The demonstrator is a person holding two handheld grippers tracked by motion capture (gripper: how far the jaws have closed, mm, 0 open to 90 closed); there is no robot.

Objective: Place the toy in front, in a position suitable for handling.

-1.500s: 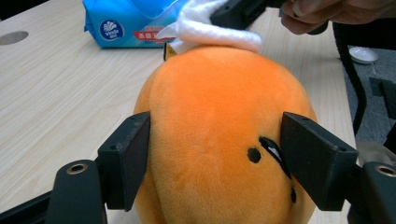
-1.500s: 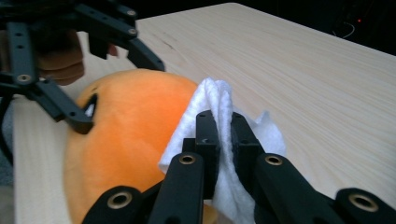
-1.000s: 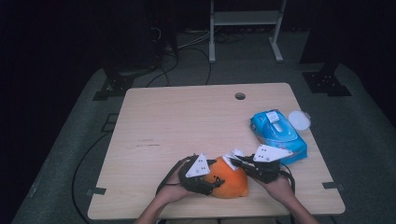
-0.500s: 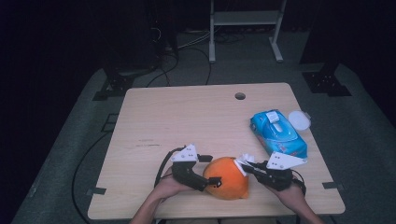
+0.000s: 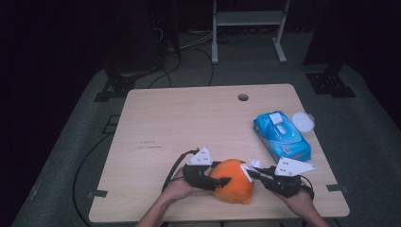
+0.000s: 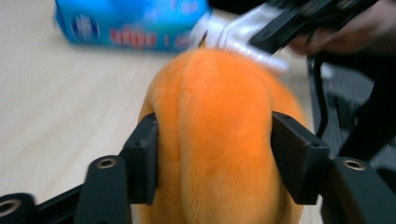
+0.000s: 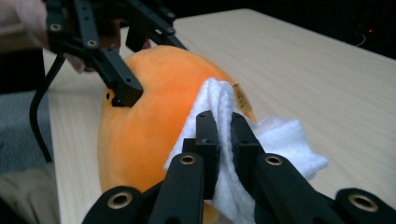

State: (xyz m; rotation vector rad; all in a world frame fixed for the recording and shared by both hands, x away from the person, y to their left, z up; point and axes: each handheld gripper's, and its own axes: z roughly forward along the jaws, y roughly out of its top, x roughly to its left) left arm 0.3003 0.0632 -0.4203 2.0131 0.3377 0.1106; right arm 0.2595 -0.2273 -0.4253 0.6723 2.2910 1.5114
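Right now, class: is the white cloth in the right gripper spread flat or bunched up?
Bunched up. The white cloth is pinched into a fold between the right gripper's shut jaws, against the orange plush toy.

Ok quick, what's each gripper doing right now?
Left gripper: jaws just closed, squeezing the orange plush toy.
Right gripper: shut on the white cloth.

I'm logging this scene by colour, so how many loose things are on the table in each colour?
Orange: 1, plush toy
Blue: 1, wipes pack
White: 2, cloth and round lid
Total: 4
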